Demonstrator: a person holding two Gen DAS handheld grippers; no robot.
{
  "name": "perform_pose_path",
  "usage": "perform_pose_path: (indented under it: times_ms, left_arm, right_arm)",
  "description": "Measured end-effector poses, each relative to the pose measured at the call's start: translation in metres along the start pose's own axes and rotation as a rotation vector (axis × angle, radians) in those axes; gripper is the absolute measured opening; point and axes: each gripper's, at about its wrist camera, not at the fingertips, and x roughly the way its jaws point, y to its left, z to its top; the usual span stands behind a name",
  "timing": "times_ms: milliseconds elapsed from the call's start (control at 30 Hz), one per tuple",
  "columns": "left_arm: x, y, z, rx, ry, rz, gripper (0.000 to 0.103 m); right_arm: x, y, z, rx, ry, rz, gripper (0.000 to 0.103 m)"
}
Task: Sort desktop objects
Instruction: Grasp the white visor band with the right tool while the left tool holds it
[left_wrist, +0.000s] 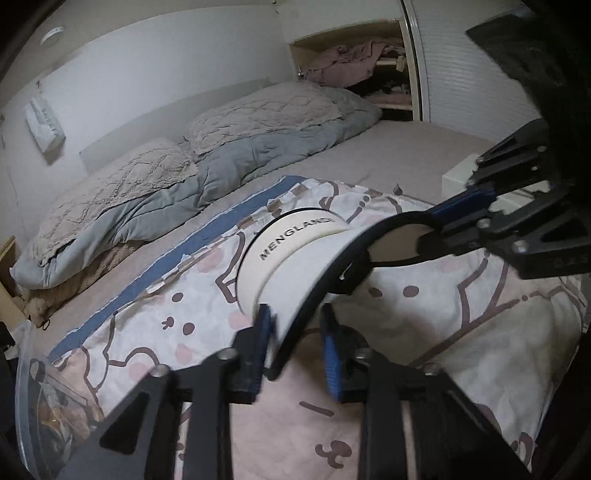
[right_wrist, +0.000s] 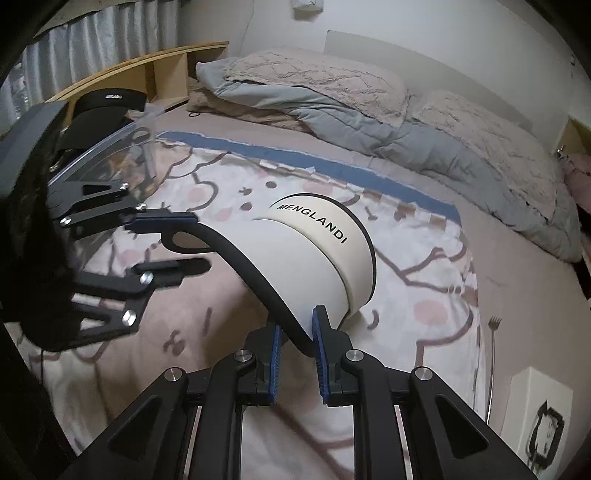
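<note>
MENGLANDI visor cap (right_wrist: 317, 254), white with black-edged brim and black lettered band: held just ahead of both grippers, above a cartoon-print blanket (right_wrist: 417, 295) on a bed; whether any part rests on the blanket cannot be told.

Right gripper (right_wrist: 297, 332): clamped on the near edge of the brim, blue pads on either side of the black rim; angled downward toward the bed.

Left gripper (left_wrist: 293, 325): closed on the brim's opposite end, the white brim running between its fingers; also angled downward. In the right wrist view it enters from the left, upper finger on the brim's curled tip.

Progress, judged: cap is gripped at both ends and seems in transit; not yet placed anywhere. Sorting appears at an early or middle stage.

Remaining items, near: clear plastic bin (right_wrist: 122, 155), beyond the left gripper, contents indistinct, a likely destination; metal fork (right_wrist: 493, 354) and white box (right_wrist: 535, 417), right of the right gripper, lying on the bed.

Farther out: grey quilt (right_wrist: 424, 144), two pillows, wooden headboard shelf (right_wrist: 155, 70).
</note>
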Motion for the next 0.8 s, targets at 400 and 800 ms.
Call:
perform_pose_path:
  times_ms: [400, 800]
  left_arm:
    - [0.001, -0.003, 0.008, -0.088, 0.05, -0.034, 0.016]
    - [0.025, -0.006, 0.001, -0.076, 0.156, 0.047, 0.021]
  right_arm:
    - [-0.006, -0.003, -0.02, -0.001, 0.024, -0.008, 0.017]
    - [0.008, -0.028, -0.008, 0.054, 0.027, -0.179, 0.01]
